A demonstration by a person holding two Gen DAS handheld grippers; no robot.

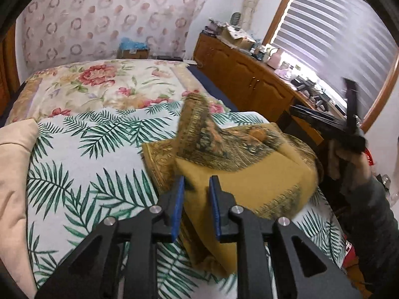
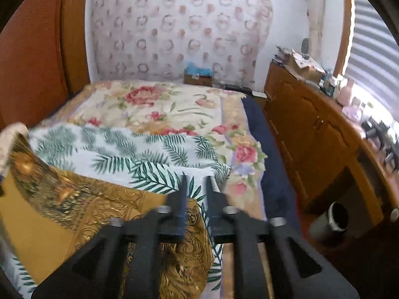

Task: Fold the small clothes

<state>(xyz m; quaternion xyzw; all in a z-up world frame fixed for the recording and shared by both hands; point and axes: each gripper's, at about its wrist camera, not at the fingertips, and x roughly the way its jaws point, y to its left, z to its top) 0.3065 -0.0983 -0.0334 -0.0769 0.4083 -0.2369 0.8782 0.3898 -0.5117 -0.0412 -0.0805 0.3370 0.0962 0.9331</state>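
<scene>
Left wrist view: the left gripper [image 1: 197,186] is seen low over a mustard-yellow patterned cloth [image 1: 239,164], its blue pads [image 1: 177,206] parted with a narrow gap. The cloth passes under and between the fingers, but the pads are not seen pressing on it, so the grip reads as released. The cloth lies rumpled on a palm-leaf print sheet [image 1: 87,164], one patterned corner standing up in a peak. A floral bedspread [image 1: 104,84] is seen beyond the sheet, and a beige pillow [image 1: 15,164] at the left edge. At the right edge the right gripper [image 1: 349,114] is seen raised and blurred, held by a hand [image 1: 349,159] in a dark sleeve, well apart from the cloth. A wooden cabinet [image 1: 244,79] cluttered on top stands under a window blind [image 1: 336,30].

Right wrist view: the right gripper [image 2: 197,182] is shown with fingers apart and nothing between them; only sheet and bedspread are seen past the tips. The cloth [image 2: 82,206] is spread at lower left, partly beneath the gripper body. A dark cup [image 2: 331,219] lies on the floor by the cabinet [image 2: 311,144]. The frame is motion-blurred.
</scene>
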